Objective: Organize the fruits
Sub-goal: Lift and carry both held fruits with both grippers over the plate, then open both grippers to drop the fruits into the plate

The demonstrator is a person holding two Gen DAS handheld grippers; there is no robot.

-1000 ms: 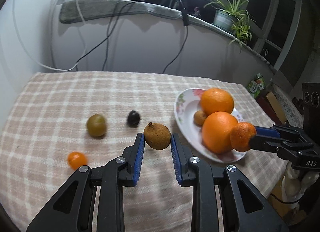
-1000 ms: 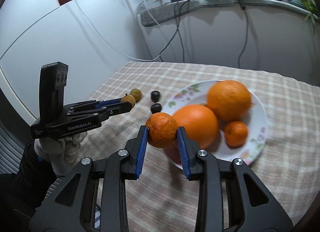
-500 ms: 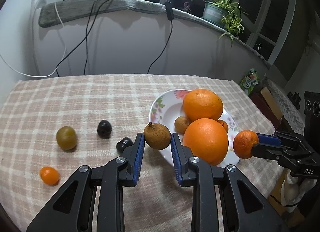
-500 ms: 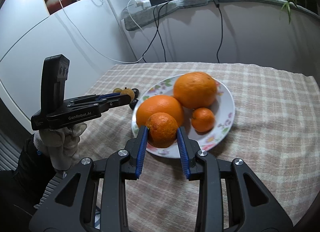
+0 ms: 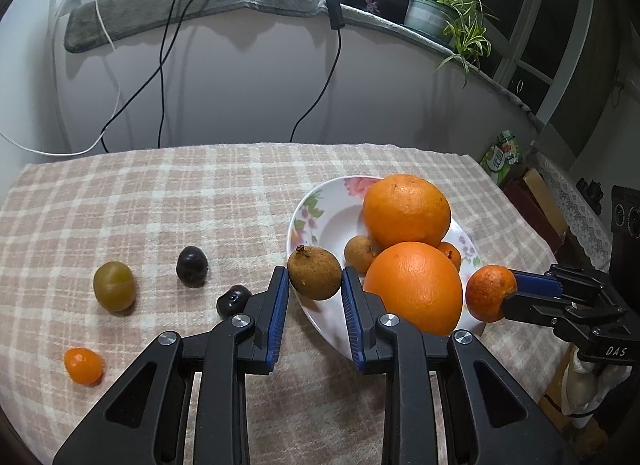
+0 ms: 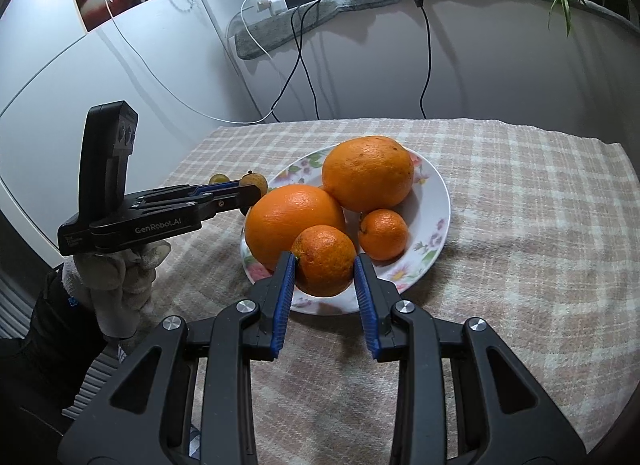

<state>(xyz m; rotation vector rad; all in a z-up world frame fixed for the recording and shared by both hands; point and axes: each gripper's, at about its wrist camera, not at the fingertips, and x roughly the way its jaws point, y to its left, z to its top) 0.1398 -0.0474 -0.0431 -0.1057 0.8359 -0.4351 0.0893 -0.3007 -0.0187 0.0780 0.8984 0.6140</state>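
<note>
My left gripper (image 5: 314,273) is shut on a brown round fruit (image 5: 315,273), held above the near left rim of the flowered plate (image 5: 320,209). My right gripper (image 6: 325,261) is shut on a small mandarin (image 6: 324,260) over the plate's (image 6: 432,201) front edge; the same mandarin (image 5: 490,293) shows at the right of the left wrist view. On the plate lie two big oranges (image 5: 406,211) (image 5: 414,287), a small mandarin (image 6: 383,233) and a small brown fruit (image 5: 360,253).
On the checked cloth left of the plate lie a green plum (image 5: 114,285), two dark fruits (image 5: 192,266) (image 5: 233,299) and a small orange kumquat (image 5: 83,365). Cables hang down the wall behind. A potted plant (image 5: 444,13) stands on the ledge. A gloved hand (image 6: 116,285) holds the left gripper.
Both grippers have moved over to the plate with their fruits still gripped. The right one's mandarin now hangs over the plate's front edge; the left one's fruit has reached the plate's rim.
</note>
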